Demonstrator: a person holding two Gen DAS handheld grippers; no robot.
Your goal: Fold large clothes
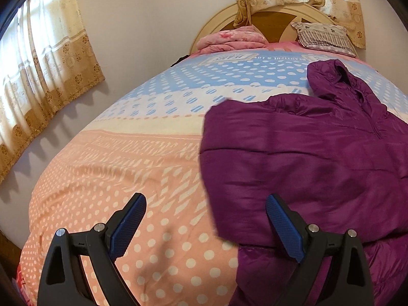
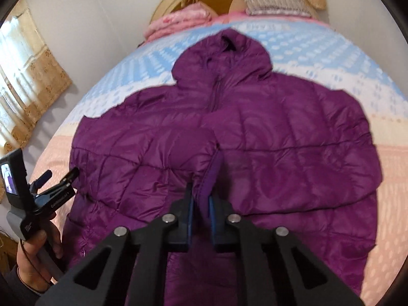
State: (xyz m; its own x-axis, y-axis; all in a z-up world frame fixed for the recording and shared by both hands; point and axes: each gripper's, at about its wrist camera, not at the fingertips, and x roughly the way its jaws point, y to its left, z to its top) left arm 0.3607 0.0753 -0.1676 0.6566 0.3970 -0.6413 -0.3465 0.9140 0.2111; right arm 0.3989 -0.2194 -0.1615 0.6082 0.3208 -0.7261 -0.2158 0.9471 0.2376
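A purple hooded puffer jacket [image 2: 267, 132] lies spread on the bed, hood toward the headboard, both sleeves folded in across the front. It also shows in the left wrist view [image 1: 318, 158] at the right. My right gripper [image 2: 200, 199] is shut on a purple sleeve cuff [image 2: 214, 168] at the jacket's middle. My left gripper [image 1: 206, 204] is open and empty, above the bedspread beside the jacket's left edge; it also shows in the right wrist view [image 2: 61, 178] at the far left.
The bed has a pink, cream and blue dotted bedspread [image 1: 132, 168]. A pink folded blanket [image 1: 229, 39] and a patterned pillow [image 1: 323, 38] lie by the round headboard. Curtains [image 1: 43, 76] hang on the wall at the left.
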